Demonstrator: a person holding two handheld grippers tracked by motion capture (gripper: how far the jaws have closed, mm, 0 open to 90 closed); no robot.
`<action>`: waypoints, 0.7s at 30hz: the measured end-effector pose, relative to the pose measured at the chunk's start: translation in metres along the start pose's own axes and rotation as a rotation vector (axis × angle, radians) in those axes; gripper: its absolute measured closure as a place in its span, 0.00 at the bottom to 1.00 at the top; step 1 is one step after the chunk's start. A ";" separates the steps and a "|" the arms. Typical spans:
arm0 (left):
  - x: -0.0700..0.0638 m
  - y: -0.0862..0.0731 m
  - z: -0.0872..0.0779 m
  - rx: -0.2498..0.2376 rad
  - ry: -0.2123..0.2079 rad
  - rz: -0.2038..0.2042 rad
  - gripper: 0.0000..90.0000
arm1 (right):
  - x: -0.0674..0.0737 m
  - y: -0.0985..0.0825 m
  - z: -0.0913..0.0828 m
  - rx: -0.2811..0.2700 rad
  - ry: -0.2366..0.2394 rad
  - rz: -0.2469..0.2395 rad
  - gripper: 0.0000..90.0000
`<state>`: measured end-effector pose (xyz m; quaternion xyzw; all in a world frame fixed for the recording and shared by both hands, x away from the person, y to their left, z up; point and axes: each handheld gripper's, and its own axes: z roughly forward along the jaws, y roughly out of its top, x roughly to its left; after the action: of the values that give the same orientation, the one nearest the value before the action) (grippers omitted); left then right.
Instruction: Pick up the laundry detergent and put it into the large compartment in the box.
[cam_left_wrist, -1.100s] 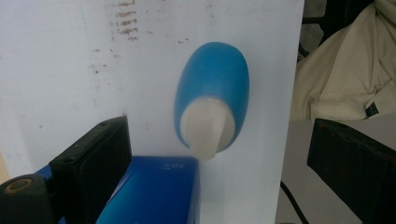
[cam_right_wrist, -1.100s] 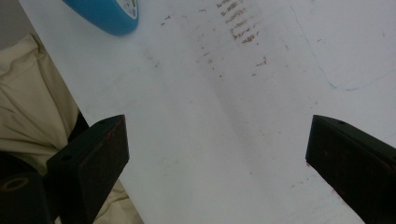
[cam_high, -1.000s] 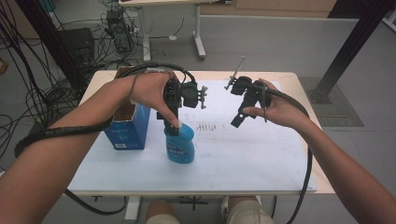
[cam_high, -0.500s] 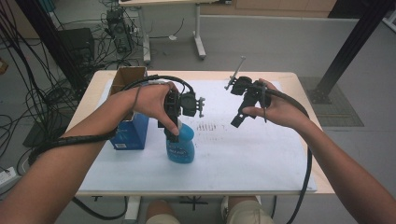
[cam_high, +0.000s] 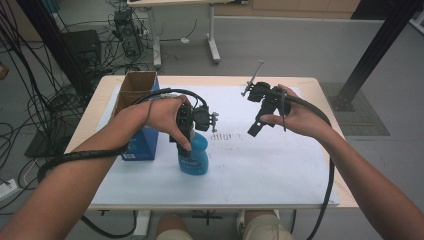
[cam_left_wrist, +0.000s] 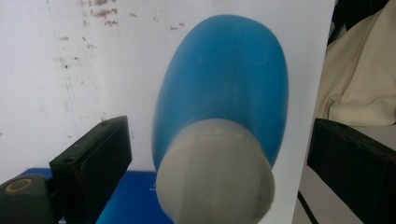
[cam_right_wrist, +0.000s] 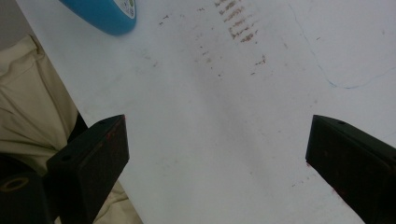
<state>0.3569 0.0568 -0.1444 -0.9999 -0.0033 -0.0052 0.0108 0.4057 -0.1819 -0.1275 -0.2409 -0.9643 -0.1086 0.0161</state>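
Left gripper (cam_high: 187, 131), jaws spread wide, hovers over the blue bottle (cam_high: 193, 155) standing at centre-left of the frame; right gripper (cam_high: 256, 125), jaws wide and empty, upper right above the worktop (cam_high: 280, 170)

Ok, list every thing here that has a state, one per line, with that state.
Blue bottle: upright on the white sheet, white cap on.
Left gripper: open, jaws either side of the bottle's cap, not touching it.
Right gripper: open, empty, held above the white sheet.
Cardboard box: open at the top, standing at the table's left; contents not visible.
Blue box: upright beside the bottle; open or closed cannot be told.
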 end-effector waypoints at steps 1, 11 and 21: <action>0.000 0.000 0.001 0.003 -0.003 -0.001 0.08 | 0.000 0.000 0.000 0.001 0.000 -0.001 0.07; 0.001 0.000 0.009 0.002 -0.004 -0.001 0.08 | 0.001 0.002 0.002 0.006 0.000 -0.004 0.07; 0.000 0.000 0.011 0.005 -0.005 0.003 0.08 | 0.000 0.003 0.001 0.009 0.000 -0.003 0.07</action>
<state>0.3574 0.0568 -0.1557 -0.9999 -0.0020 -0.0027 0.0132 0.4067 -0.1792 -0.1284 -0.2393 -0.9652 -0.1044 0.0170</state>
